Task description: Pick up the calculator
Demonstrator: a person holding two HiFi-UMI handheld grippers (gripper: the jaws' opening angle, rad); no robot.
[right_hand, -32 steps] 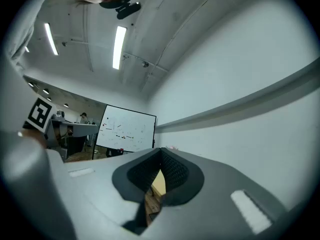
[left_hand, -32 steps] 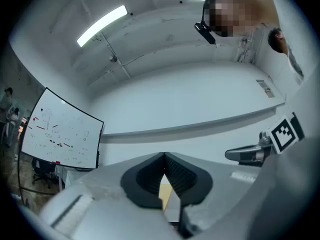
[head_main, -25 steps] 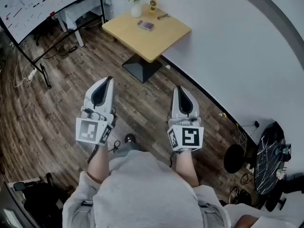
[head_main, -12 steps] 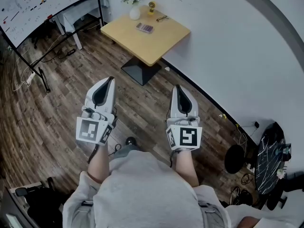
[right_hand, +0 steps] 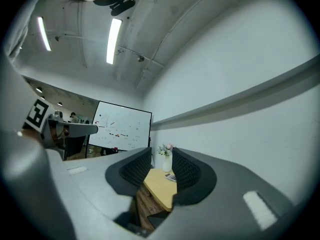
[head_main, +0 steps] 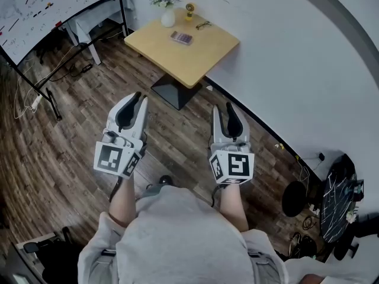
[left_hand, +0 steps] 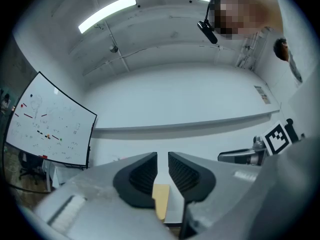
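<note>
Jaws of both grippers have just been opening: we are holding the left gripper [head_main: 141, 97] only a slit apart and the right gripper [head_main: 223, 107] somewhat wider, both empty. The calculator [head_main: 182, 38] is lying on the yellow table [head_main: 198, 61], well apart ahead, so we are only preparing for the reach.

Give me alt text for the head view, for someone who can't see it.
Seen from above, a person holds the left claw and the right claw out over a wood floor, both empty with jaws that have just been opening, aimed toward a small yellow table by a white wall. On it lie a calculator, a flower vase and glasses.
</note>
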